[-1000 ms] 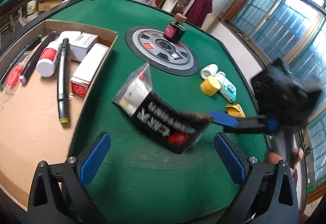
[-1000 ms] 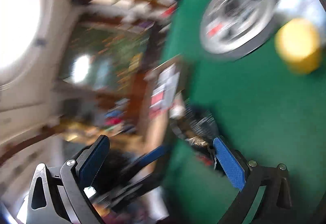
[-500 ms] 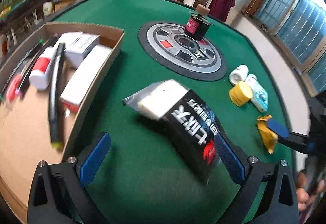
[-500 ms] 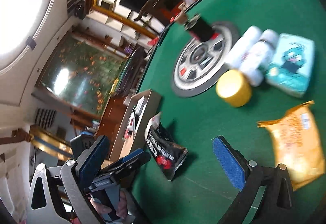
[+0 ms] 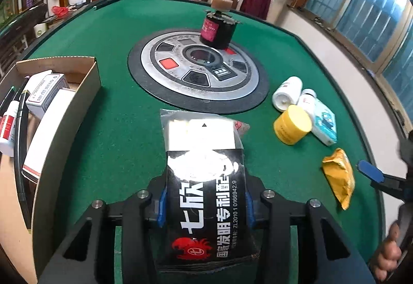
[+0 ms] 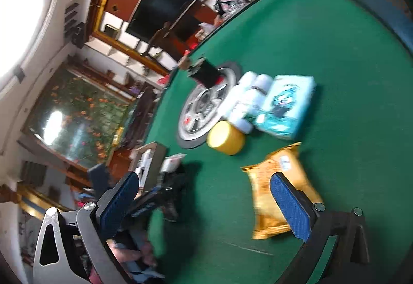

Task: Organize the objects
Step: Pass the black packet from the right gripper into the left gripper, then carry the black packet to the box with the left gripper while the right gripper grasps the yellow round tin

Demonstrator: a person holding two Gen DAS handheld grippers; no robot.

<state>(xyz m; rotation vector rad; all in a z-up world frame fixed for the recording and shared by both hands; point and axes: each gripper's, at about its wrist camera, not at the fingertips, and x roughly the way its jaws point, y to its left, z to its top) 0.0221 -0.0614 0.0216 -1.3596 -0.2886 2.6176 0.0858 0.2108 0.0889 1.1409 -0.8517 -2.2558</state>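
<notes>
the left gripper (image 5: 204,202) is clenched on the glossy black plastic packet with white lettering (image 5: 204,180), whose long axis runs straight away along the fingers. the open brown cardboard box (image 5: 64,113) lies to its left, just beside, so the carry likely swings left. the right gripper (image 6: 206,196) is spread wide, grasping nothing, above the crumpled orange foil sachet (image 6: 278,180) on the green felt table (image 5: 116,129). farther off, the yellow round jar (image 5: 293,124). only the left view shows the box's contents; the right view is blurred.
</notes>
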